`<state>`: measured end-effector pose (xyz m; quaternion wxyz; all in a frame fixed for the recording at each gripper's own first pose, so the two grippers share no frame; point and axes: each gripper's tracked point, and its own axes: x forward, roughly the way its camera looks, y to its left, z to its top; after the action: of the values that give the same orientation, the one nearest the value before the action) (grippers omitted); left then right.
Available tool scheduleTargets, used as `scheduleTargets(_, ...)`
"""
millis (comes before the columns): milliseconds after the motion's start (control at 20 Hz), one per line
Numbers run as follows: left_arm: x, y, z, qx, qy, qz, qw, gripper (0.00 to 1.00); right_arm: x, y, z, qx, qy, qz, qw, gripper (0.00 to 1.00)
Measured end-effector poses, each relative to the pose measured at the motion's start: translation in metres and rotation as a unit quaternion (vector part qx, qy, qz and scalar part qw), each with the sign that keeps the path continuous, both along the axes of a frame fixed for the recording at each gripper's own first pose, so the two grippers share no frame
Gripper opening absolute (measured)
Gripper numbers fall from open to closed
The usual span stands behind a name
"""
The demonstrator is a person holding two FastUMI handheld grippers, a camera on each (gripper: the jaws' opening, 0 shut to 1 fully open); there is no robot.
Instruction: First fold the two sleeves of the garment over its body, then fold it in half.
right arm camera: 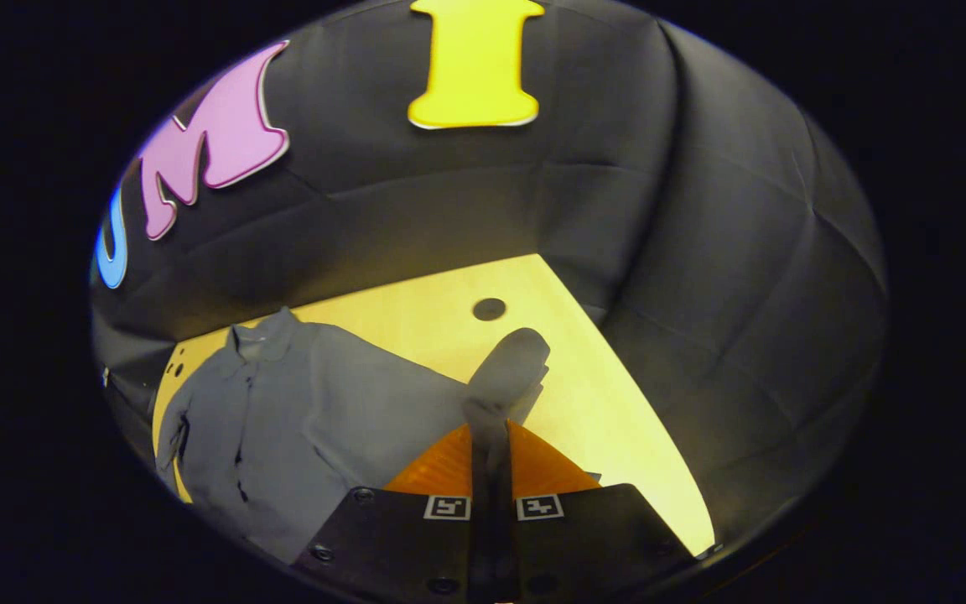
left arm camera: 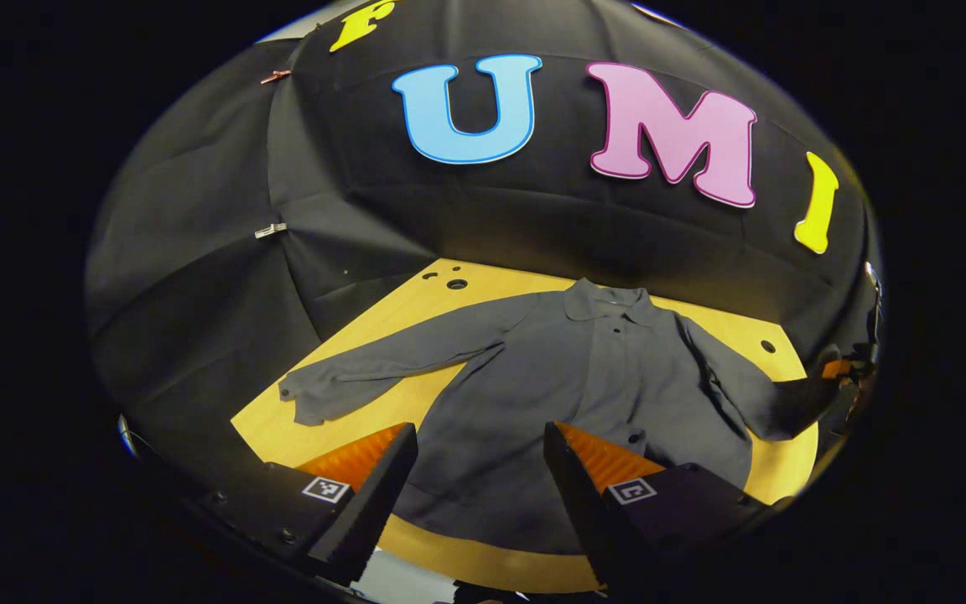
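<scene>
A grey long-sleeved collared shirt (left arm camera: pixel 584 377) lies face up on the yellow table (left arm camera: pixel 449 294), collar at the far side. One sleeve (left arm camera: pixel 366 373) stretches flat out to the left in the left gripper view. My left gripper (left arm camera: pixel 479 478) hovers open above the shirt's hem, holding nothing. The other sleeve (left arm camera: pixel 760 394) runs right, its end raised by my right gripper (left arm camera: pixel 843 369). In the right gripper view, my right gripper (right arm camera: pixel 490 440) is shut on that sleeve's cuff (right arm camera: pixel 508 369), which sticks up beyond the fingertips; the shirt body (right arm camera: pixel 282 419) lies to the left.
The table (right arm camera: pixel 600 394) has round holes (right arm camera: pixel 489 309) near its far corners (left arm camera: pixel 456 283). Black cloth walls enclose the table at the back and both sides. Bare tabletop shows right of the held cuff and around the flat sleeve.
</scene>
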<state>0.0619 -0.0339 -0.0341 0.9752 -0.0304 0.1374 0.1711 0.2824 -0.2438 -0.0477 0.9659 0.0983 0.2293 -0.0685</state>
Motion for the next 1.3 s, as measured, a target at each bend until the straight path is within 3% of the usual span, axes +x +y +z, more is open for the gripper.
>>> scheduleTargets(350,-0.017,0.016,-0.004,0.003,0.004,-0.013,1.000,0.96,0.032,0.115,0.057,0.001,-0.037,0.079,0.996,0.05)
scheduleTargets(700,-0.033,0.072,-0.024,-0.052,0.010,0.030,0.998,0.96,0.055,0.268,0.079,-0.030,-0.044,0.176,0.983,0.05)
scheduleTargets(1250,-0.060,0.166,-0.051,-0.080,0.012,0.090,0.993,0.96,0.064,0.496,0.016,-0.018,0.001,0.286,0.958,0.05)
scheduleTargets(1300,-0.064,0.175,-0.054,-0.083,0.013,0.096,0.992,0.92,0.065,0.510,0.006,-0.014,0.010,0.285,0.958,0.05)
